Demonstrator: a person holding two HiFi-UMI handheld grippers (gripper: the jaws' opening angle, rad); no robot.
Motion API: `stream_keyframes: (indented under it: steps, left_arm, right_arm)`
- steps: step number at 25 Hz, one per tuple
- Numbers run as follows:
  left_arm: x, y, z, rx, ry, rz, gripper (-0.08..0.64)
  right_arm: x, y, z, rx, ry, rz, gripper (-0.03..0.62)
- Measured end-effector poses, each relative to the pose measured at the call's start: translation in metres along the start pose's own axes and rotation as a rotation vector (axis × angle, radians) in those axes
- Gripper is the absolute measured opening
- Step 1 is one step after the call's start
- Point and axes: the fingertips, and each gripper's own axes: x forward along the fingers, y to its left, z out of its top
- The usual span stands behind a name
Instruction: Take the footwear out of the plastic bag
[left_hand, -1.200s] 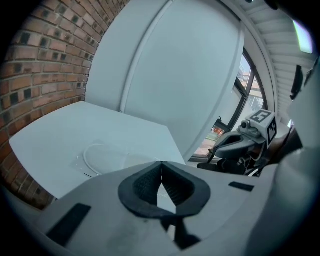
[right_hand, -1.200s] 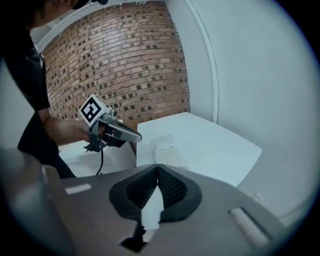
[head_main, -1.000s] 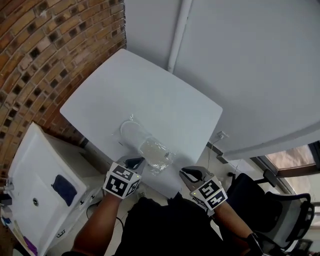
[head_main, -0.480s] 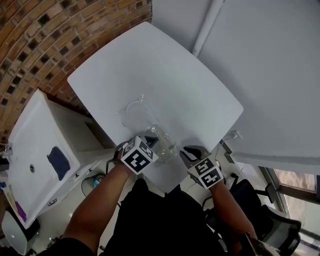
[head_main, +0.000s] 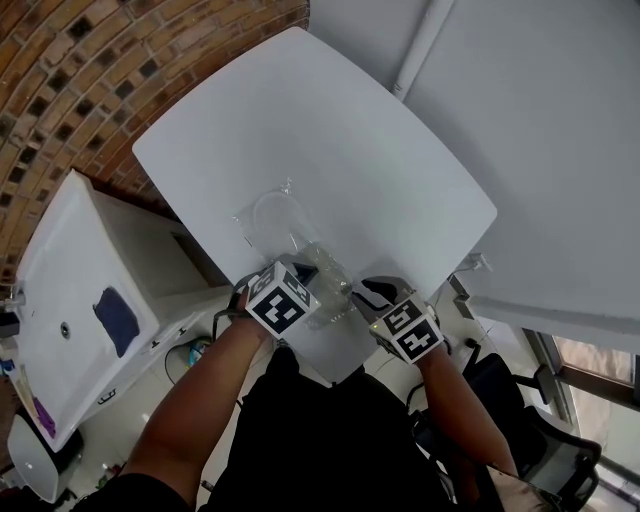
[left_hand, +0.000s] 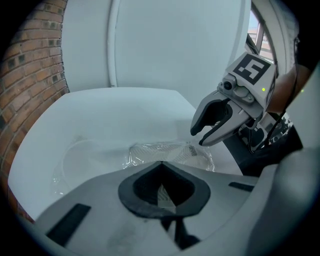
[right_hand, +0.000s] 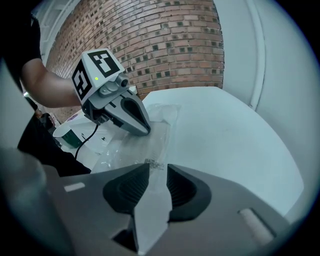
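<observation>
The clear plastic bag (head_main: 300, 250) lies on the white desk (head_main: 330, 130), close to its near corner, with the white footwear (head_main: 274, 222) inside it. The left gripper (head_main: 302, 270) has its jaws fully closed, and its tips rest on the bag's crumpled near end. Whether they pinch the film cannot be told. The right gripper (head_main: 368, 289) is just beside that end. Its jaws have just been opening and stand about halfway apart, pressing on nothing.
</observation>
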Motion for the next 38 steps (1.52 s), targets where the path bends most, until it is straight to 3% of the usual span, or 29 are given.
stream_keyframes:
  steps: [4, 8, 16, 26, 32, 36, 38]
  left_arm:
    - [0.001, 0.0, -0.001, -0.004, -0.001, -0.007, 0.008]
    - [0.002, 0.0, 0.0, 0.001, -0.007, -0.009, 0.007]
    - [0.002, 0.0, 0.0, -0.022, -0.022, -0.014, 0.006]
    - [0.001, 0.0, 0.001, -0.02, -0.031, -0.016, 0.006]
    - [0.001, -0.001, 0.001, -0.029, -0.039, -0.017, 0.006]
    - [0.0, 0.0, 0.001, -0.036, -0.046, -0.013, 0.006]
    - [0.0, -0.001, 0.002, -0.036, -0.052, -0.009, 0.006]
  right_arm:
    - [0.005, 0.004, -0.001, -0.006, 0.009, 0.002, 0.099]
    - [0.006, 0.004, -0.002, -0.006, 0.013, -0.016, 0.001]
    - [-0.008, 0.014, -0.001, -0.013, -0.036, -0.033, 0.0]
    - [-0.023, 0.018, -0.025, 0.072, -0.05, -0.089, 0.002]
    - [-0.038, 0.009, -0.048, 0.089, -0.001, -0.153, 0.019]
    - [-0.063, 0.005, -0.056, 0.15, -0.035, -0.198, 0.028]
    - [-0.073, 0.013, -0.047, 0.123, -0.066, -0.211, 0.034]
